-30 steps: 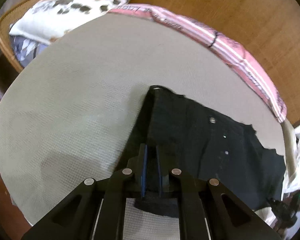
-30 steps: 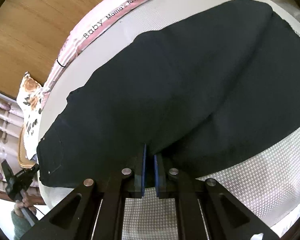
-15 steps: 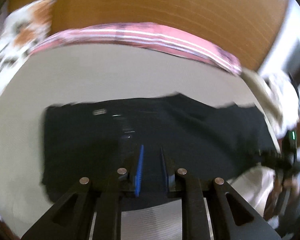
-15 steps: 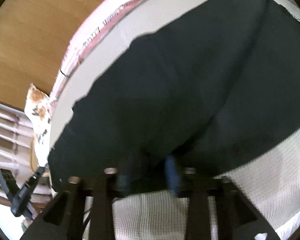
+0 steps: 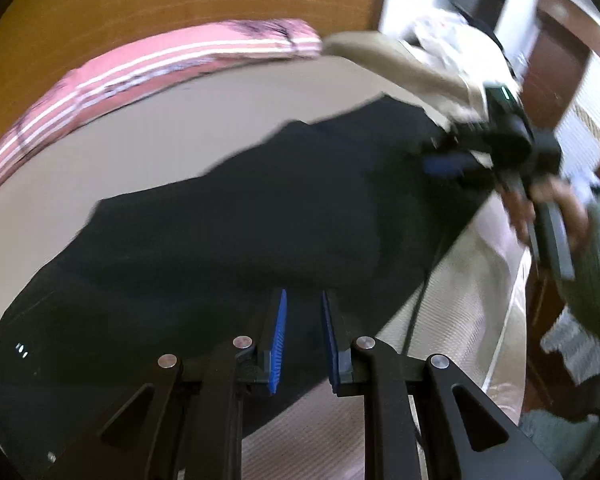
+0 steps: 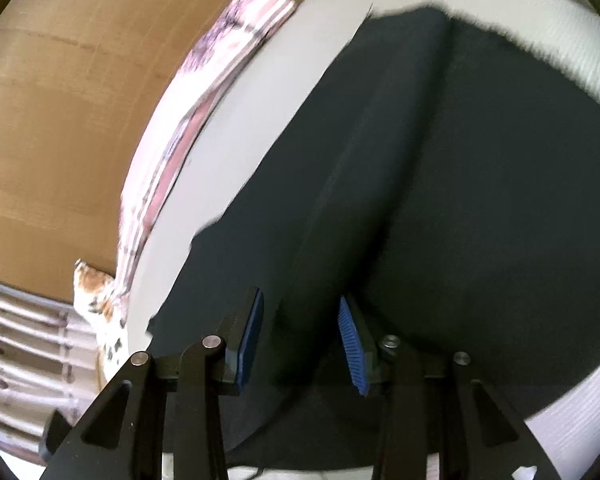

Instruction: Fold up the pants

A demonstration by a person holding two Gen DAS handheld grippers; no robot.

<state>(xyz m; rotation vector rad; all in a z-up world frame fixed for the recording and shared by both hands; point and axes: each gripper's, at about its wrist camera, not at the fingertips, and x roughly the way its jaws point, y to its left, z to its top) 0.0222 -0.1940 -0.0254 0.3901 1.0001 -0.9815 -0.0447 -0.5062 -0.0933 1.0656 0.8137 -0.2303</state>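
Observation:
Black pants [image 5: 260, 232] lie flat in a long strip across the beige bed sheet [image 5: 160, 140]. My left gripper [image 5: 304, 294] hovers over their near edge, open, a narrow gap between the blue pads and no cloth pinched. In the right wrist view the pants [image 6: 460, 200] fill most of the frame, with a crease running up the middle. Above that crease my right gripper [image 6: 300, 296] stands open, its pads wide apart. From the left wrist view, the right gripper [image 5: 444, 166] shows blurred at the pants' far right end, held by a hand [image 5: 556, 208].
A pink striped blanket [image 5: 160, 60] lies along the bed's far edge against a wooden panel [image 5: 180, 0]. A floral cushion [image 6: 100, 292] sits at the left. Pale cloths [image 5: 440, 52] pile up at the bed's right end, near a dark wooden door [image 5: 556, 60].
Both grippers were shut on the pants' edge and have let go and opened. The left gripper rolled and swung right along the pants. The right gripper shifted sideways over the cloth.

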